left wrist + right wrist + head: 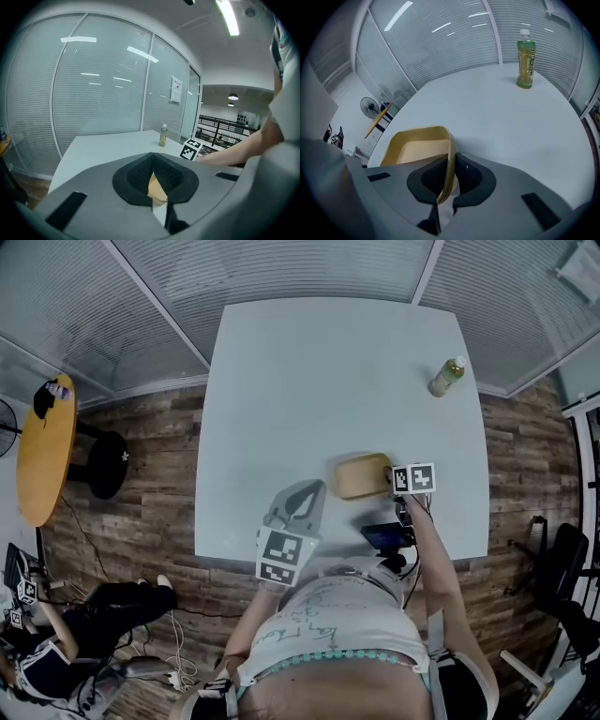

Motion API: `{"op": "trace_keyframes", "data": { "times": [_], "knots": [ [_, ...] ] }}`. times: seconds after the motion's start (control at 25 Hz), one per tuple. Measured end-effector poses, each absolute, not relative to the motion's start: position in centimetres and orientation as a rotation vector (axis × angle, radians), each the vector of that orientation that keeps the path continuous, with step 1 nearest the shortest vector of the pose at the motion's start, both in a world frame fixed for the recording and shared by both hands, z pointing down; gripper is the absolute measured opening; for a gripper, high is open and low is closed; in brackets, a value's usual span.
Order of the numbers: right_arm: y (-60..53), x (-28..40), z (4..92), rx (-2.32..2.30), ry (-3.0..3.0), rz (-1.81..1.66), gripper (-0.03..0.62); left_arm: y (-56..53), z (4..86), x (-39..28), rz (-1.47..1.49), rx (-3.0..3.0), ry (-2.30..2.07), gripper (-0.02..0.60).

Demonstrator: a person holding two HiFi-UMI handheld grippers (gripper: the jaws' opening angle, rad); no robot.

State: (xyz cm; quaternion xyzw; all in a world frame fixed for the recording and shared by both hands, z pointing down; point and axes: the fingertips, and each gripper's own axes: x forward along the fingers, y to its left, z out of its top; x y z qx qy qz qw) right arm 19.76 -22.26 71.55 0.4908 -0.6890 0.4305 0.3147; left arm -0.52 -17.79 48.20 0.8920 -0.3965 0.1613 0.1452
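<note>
Right claw (449,171) tight on tray (415,150) rim; left claw (153,161) closed, empty.

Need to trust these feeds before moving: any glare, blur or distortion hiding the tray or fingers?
Head view: edges bow from the fisheye, light even, wooden tray sharp. Right gripper view: tray rim crisp between the fingers; lamp streaks only on the glass wall. Left gripper view: same streaks on the glass, bottle clear.
</note>
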Motion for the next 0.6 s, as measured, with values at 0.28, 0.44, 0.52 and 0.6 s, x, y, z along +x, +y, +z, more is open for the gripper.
{"op": "trace_keyframes", "data": {
  "times": [0.28,0.44,0.52,0.6],
  "knots": [
    [-22.6,19.3,69.1,1.300,-1.876,1.105,0.017,-17.5,48.3,-0.9,0.468,2.565,-1.142,0.003],
    [-23.1,19.3,67.6,1.291,-1.893,1.063,0.017,-17.5,48.4,-0.9,0.476,2.570,-1.138,0.003],
    [-23.2,19.3,66.7,1.286,-1.912,1.061,0.017,-17.4,48.4,-0.8,0.478,2.572,-1.138,0.003],
    [-23.1,19.3,65.8,1.288,-1.925,1.062,0.017,-17.2,48.4,-0.7,0.479,2.572,-1.138,0.003]
  ]
}}
